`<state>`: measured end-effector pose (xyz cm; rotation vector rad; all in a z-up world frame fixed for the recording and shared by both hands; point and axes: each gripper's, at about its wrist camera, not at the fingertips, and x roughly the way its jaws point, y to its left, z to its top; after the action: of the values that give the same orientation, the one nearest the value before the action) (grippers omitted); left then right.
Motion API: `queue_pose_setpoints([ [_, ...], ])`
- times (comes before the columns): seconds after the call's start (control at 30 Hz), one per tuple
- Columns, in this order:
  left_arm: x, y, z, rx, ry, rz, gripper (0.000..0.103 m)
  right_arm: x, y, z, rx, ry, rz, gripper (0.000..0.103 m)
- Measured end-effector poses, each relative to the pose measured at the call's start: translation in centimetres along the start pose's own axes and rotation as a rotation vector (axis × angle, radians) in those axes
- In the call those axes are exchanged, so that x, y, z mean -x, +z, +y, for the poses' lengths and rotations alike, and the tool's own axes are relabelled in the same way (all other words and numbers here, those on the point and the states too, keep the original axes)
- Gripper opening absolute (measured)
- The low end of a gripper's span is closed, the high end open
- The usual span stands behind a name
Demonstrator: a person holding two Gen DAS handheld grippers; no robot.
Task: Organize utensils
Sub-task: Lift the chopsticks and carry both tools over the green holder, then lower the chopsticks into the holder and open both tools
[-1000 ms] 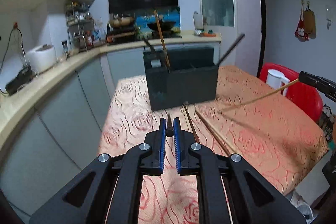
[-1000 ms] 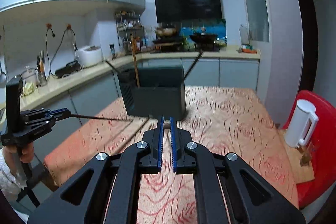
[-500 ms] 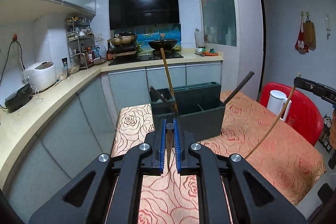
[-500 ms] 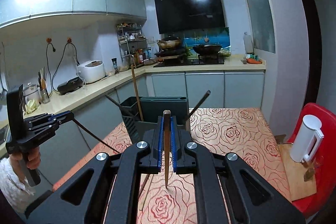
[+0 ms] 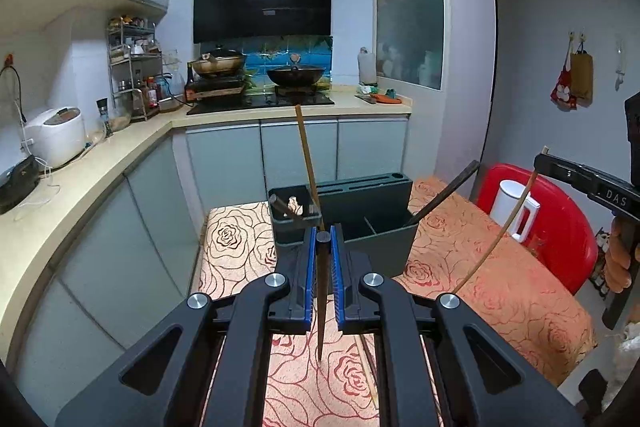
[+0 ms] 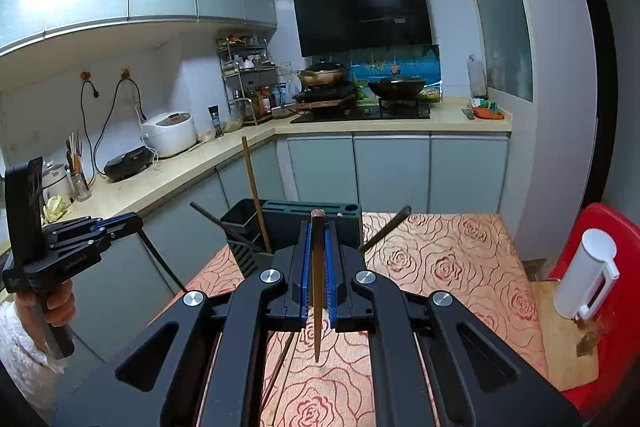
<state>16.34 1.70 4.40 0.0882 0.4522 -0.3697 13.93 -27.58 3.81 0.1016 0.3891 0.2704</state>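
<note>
A dark utensil holder (image 5: 360, 211) stands on the rose-patterned table, also in the right wrist view (image 6: 280, 219). A light wooden chopstick (image 5: 306, 163) and dark chopsticks (image 5: 444, 195) stand in it. My left gripper (image 5: 322, 239) is shut on a dark chopstick (image 5: 321, 299) that hangs point down above the table. My right gripper (image 6: 317, 227) is shut on a brown chopstick (image 6: 317, 287), also hanging point down. In the left wrist view the right gripper (image 5: 584, 183) holds its light chopstick (image 5: 500, 227). More chopsticks (image 6: 280, 367) lie on the table.
A red chair (image 5: 560, 223) with a white kettle (image 5: 514, 207) stands right of the table. A kitchen counter (image 5: 80, 179) with a rice cooker (image 5: 56, 139) runs along the left. The stove with a wok (image 5: 296, 75) is at the back.
Both grippers have risen from the table, each lifting its chopstick. The chopsticks swung from near level to hanging almost straight down. The view now looks higher over the holder.
</note>
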Motion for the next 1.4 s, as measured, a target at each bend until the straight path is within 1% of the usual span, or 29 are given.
queue_pose_setpoints([
  [0.13,0.1,1.8,0.1,0.01,-0.019,0.001,0.007,0.0,1.6,0.0,0.007,-0.008,-0.013,0.007],
  [0.3,0.4,4.3,-0.5,-0.002,-0.015,-0.018,0.007,0.1,4.0,0.2,0.015,-0.003,-0.036,0.007],
  [0.5,0.4,8.5,-1.4,-0.015,-0.02,-0.047,0.007,-0.5,6.6,0.3,0.015,0.002,-0.056,0.007],
  [0.7,-0.1,11.6,-2.2,-0.003,-0.034,-0.073,0.007,-1.0,9.0,0.6,0.026,-0.014,-0.079,0.007],
  [0.93,-1.5,13.6,-3.4,-0.017,-0.021,-0.097,0.007,-2.5,10.5,0.1,0.018,-0.05,-0.088,0.007],
  [1.13,-3.2,14.9,-4.1,-0.016,0.003,-0.109,0.007,-3.9,11.0,-0.5,-0.005,-0.061,-0.086,0.007],
  [1.27,-5.2,15.0,-4.5,-0.013,0.028,-0.112,0.007,-5.2,11.2,-0.7,0.0,-0.078,-0.077,0.007],
  [1.4,-8.0,14.1,-4.2,0.004,0.036,-0.093,0.007,-7.4,10.6,-0.4,0.004,-0.091,-0.04,0.007],
])
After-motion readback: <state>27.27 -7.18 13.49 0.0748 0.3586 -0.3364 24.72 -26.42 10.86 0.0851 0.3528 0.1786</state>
